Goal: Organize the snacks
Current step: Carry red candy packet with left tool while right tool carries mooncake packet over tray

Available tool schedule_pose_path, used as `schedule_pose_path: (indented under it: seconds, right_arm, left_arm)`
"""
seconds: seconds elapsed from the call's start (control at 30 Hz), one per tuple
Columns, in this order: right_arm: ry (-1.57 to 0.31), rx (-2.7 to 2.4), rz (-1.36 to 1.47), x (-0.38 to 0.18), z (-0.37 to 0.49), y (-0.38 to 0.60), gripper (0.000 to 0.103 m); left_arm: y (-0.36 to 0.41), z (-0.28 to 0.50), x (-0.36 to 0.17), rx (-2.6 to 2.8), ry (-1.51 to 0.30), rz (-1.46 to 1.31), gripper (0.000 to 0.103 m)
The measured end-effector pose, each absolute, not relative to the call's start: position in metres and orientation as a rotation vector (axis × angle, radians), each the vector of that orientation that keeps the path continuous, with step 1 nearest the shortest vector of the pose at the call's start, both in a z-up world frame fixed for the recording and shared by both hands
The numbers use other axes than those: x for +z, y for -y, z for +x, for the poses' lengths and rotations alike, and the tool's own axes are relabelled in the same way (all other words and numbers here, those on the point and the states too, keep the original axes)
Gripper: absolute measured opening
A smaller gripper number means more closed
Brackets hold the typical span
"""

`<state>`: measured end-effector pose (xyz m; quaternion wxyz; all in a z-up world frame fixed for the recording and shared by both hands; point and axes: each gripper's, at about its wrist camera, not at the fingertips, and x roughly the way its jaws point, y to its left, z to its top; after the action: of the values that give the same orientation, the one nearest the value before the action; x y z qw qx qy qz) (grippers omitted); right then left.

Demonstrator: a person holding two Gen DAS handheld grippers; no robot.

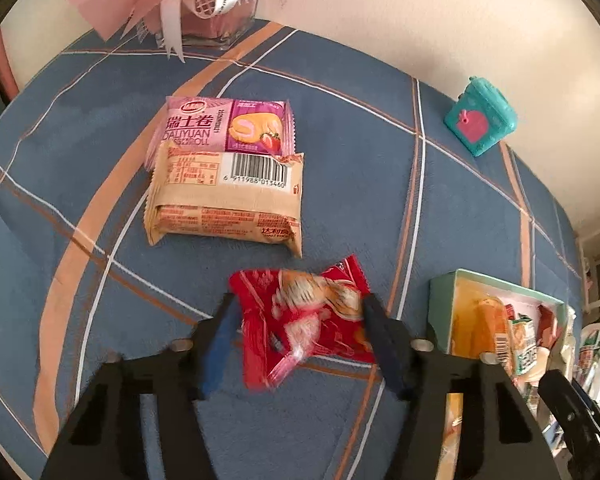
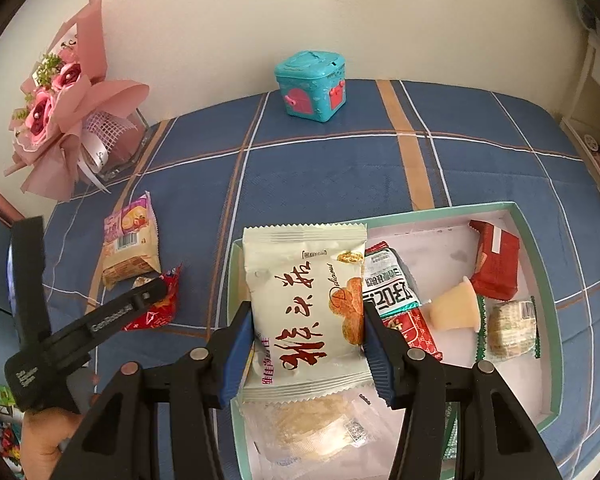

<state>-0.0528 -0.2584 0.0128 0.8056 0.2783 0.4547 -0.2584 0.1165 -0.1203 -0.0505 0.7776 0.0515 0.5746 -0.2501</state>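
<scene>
Several snacks lie in the pale green cardboard box (image 2: 536,248); the right tongs (image 2: 306,340) squeeze a white crinkly snack bag (image 2: 304,304) over it, the left tongs (image 1: 300,320) pinch a red shiny snack packet (image 1: 304,316), and two wrapped cake rolls (image 1: 224,196) wait on the blue checked tabletop (image 1: 360,152).

A blue plaid cloth (image 2: 332,168) covers the surface. On it lie a pink roll pack (image 1: 224,126) overlapped by a tan pack (image 1: 226,200), a red packet (image 1: 304,316) just beside them, a teal toy box (image 2: 311,86) near the wall, a bouquet (image 2: 66,108) and a tray (image 2: 540,272) of snacks.
</scene>
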Motion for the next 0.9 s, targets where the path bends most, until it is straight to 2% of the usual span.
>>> schedule_pose_path:
  seconds: [0.23, 0.43, 0.63, 0.9]
  right_arm:
    - [-0.975, -0.584, 0.640, 0.010, -0.065, 0.271, 0.055]
    - [-0.973, -0.659, 0.671, 0.010, -0.087, 0.291, 0.055]
    - [-0.983, -0.738, 0.737, 0.003, -0.117, 0.314, 0.055]
    - [-0.956, -0.804, 0.758, 0.012, -0.150, 0.329, 0.055]
  left_arm:
    - [0.117, 0.111, -0.038, -0.542, -1.217, 0.126, 0.055]
    - [0.126, 0.095, -0.011, -0.608, -1.163, 0.126, 0.055]
    - [0.165, 0.049, 0.015, -0.787, -1.116, 0.192, 0.055]
    - [0.204, -0.022, 0.008, -0.969, -1.127, 0.322, 0.055]
